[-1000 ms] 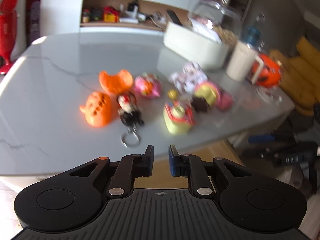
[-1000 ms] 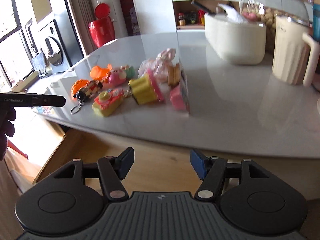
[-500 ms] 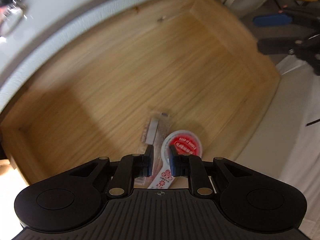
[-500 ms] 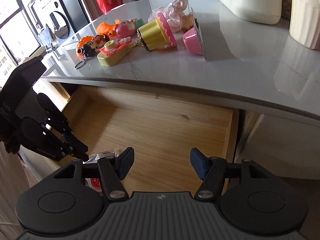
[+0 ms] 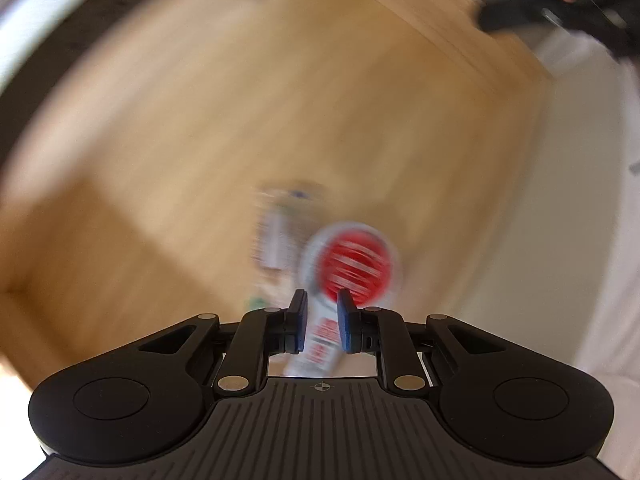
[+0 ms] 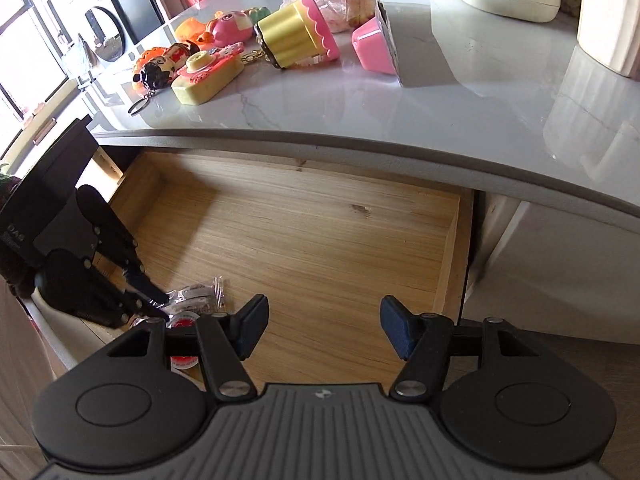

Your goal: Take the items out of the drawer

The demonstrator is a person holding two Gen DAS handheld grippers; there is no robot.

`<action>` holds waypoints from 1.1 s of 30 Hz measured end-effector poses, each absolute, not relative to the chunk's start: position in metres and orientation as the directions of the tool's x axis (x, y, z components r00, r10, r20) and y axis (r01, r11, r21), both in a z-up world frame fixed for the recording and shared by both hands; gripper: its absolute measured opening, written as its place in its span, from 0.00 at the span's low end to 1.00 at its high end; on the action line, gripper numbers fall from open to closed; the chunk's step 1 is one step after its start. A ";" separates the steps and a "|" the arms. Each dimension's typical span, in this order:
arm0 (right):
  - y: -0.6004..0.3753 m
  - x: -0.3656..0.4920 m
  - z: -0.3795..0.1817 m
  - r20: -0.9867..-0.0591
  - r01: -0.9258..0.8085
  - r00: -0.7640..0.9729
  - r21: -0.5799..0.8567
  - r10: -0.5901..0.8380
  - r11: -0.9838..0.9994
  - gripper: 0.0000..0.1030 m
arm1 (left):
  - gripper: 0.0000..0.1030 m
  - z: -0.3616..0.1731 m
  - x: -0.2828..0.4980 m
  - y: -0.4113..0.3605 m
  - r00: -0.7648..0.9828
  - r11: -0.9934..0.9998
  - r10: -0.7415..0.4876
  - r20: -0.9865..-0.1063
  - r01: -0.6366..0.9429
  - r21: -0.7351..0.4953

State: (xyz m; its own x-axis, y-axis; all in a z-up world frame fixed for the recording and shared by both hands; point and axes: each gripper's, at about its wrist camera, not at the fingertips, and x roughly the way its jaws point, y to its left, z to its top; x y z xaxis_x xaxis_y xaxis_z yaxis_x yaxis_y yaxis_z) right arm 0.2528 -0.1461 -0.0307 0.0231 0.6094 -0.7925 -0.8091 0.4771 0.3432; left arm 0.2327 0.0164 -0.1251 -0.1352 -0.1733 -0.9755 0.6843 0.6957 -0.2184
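Home kitchen: marble counter (image 6: 460, 92) w/ toys (image 6: 296, 36), wooden drawer (image 6: 320, 232).

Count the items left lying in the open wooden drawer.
2: a clear plastic packet and a white wrapper with a red round label, side by side at the drawer's near left corner; more may be hidden.

Left wrist: steep down, close. Right: oblique. Shared: drawer (image 6: 320, 240).
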 end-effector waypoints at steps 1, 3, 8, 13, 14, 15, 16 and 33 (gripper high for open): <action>-0.146 0.253 -0.031 -0.795 -0.809 0.022 0.342 0.606 0.478 0.61 | 0.17 -0.127 0.231 0.013 -0.146 0.688 -0.159 -0.976 0.693 -0.216; -0.145 0.254 -0.032 -0.799 -0.808 0.023 0.339 0.601 0.482 0.61 | 0.17 -0.129 0.230 0.008 -0.131 0.683 -0.129 -0.983 0.707 -0.184; -0.146 0.255 -0.033 -0.800 -0.806 0.025 0.339 0.599 0.486 0.61 | 0.17 -0.125 0.233 0.012 -0.148 0.680 -0.136 -0.980 0.706 -0.201; -0.146 0.255 -0.035 -0.805 -0.804 0.020 0.339 0.593 0.488 0.61 | 0.17 -0.128 0.229 0.016 -0.181 0.655 -0.066 -0.981 0.734 -0.179; -0.145 0.255 -0.035 -0.804 -0.805 0.019 0.340 0.594 0.487 0.61 | 0.17 -0.129 0.229 0.016 -0.185 0.651 -0.056 -0.981 0.738 -0.176; -0.145 0.255 -0.034 -0.804 -0.806 0.019 0.339 0.594 0.486 0.61 | 0.17 -0.131 0.229 0.016 -0.188 0.653 -0.049 -0.981 0.737 -0.174; -0.145 0.254 -0.034 -0.805 -0.807 0.020 0.338 0.594 0.485 0.61 | 0.17 -0.133 0.229 0.015 -0.187 0.652 -0.041 -0.982 0.739 -0.168; -0.146 0.256 -0.035 -0.805 -0.806 0.024 0.335 0.592 0.488 0.61 | 0.19 -0.130 0.266 -0.026 -0.080 0.714 -0.165 -0.983 0.678 -0.175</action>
State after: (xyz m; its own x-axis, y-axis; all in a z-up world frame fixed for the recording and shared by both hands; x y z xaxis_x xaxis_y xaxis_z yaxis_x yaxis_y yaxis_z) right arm 0.2564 -0.1458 -0.0347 0.0238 0.5923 -0.8054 -0.8059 0.4881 0.3352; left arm 0.2658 -0.0256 -0.1303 -0.0803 -0.1652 -0.9830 0.6778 0.7141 -0.1754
